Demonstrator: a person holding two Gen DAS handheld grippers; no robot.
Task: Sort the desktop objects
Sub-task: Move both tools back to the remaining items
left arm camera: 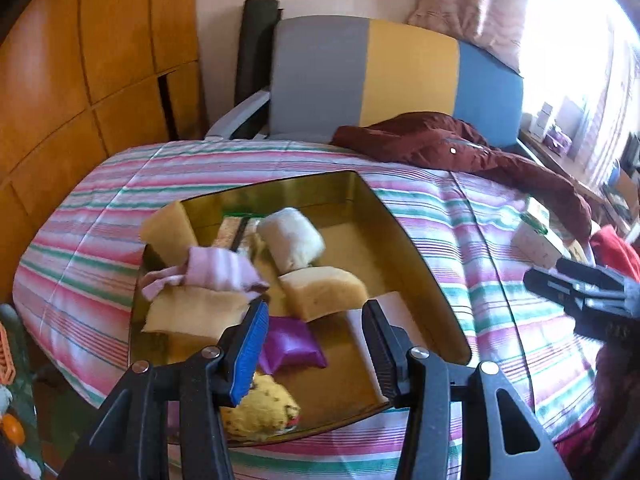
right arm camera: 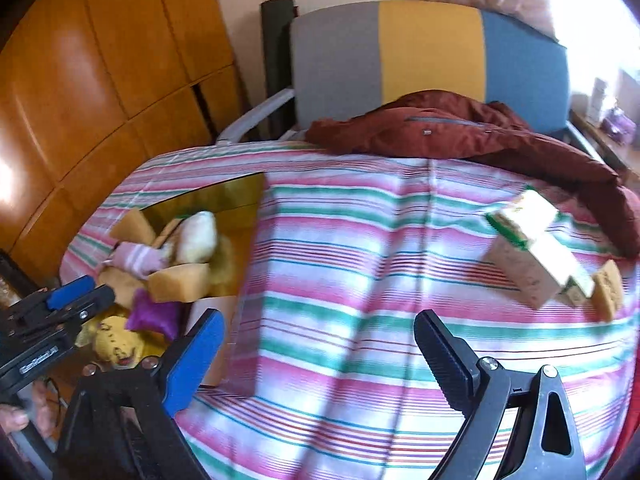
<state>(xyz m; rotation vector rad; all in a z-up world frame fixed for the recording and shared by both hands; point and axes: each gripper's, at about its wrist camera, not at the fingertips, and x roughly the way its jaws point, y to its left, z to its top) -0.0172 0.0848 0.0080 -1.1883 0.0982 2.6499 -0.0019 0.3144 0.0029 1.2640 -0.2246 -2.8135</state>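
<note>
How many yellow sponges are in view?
4: three in the gold tray, at its far-left corner, centre and near left; one on the striped cloth at right. Others may be hidden.

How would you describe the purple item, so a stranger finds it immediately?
Look at the gold tray on the striped tablecloth. Near its front, between the fingers of the open left tool, lies a small purple pouch. Unlike the tan sponges beside it, it is shiny satin.

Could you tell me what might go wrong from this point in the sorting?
1. The gold tray is crowded; adding more may push the yellow plush toy over its near rim.
2. The sponge pack and loose sponge sit far right, near the red jacket.
</note>
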